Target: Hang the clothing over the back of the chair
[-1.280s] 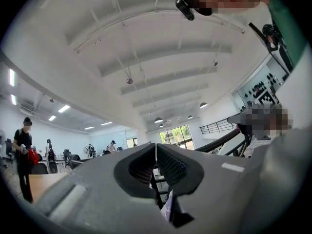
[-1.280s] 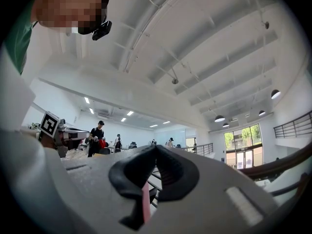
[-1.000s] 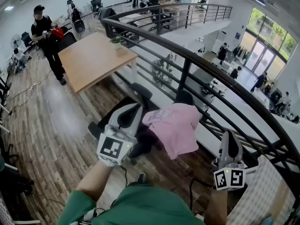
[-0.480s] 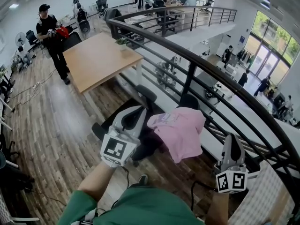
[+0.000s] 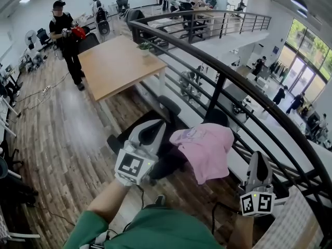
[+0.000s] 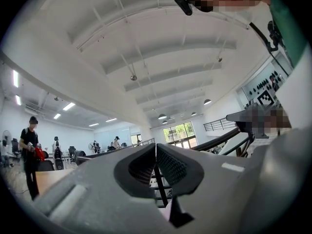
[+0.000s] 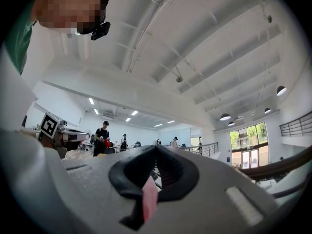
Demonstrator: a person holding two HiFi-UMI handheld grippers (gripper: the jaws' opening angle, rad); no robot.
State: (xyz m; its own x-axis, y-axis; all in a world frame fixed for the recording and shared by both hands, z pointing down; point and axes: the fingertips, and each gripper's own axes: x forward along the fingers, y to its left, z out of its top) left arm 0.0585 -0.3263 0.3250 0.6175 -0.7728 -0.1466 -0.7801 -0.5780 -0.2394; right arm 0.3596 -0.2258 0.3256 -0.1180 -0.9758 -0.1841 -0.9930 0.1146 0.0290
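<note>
Sleeve [image 5: 150, 230]: green fabric at the bottom edge of the head view, with both forearms reaching up the frame.
Left gripper [image 5: 153, 132]: smooth grey moulded shell at lower centre. Its own view shows ribbed black pads [image 6: 171, 167] pressed together with nothing between them.
Right gripper [image 5: 258, 164]: at lower right, well apart from the cloth. Its own view shows the jaws together, with a pink strip [image 7: 149, 199] visible through the gap beneath them.
Clothing [image 5: 206, 145]: soft, creased and pink, draped over the chair's back at centre frame, just right of the left gripper.
Chair [image 5: 216, 118]: black, with a rounded back.
Railing [image 5: 223, 72]: dark, curved metal bars.
Table [image 5: 116, 64]: pale wood, at upper left.
</note>
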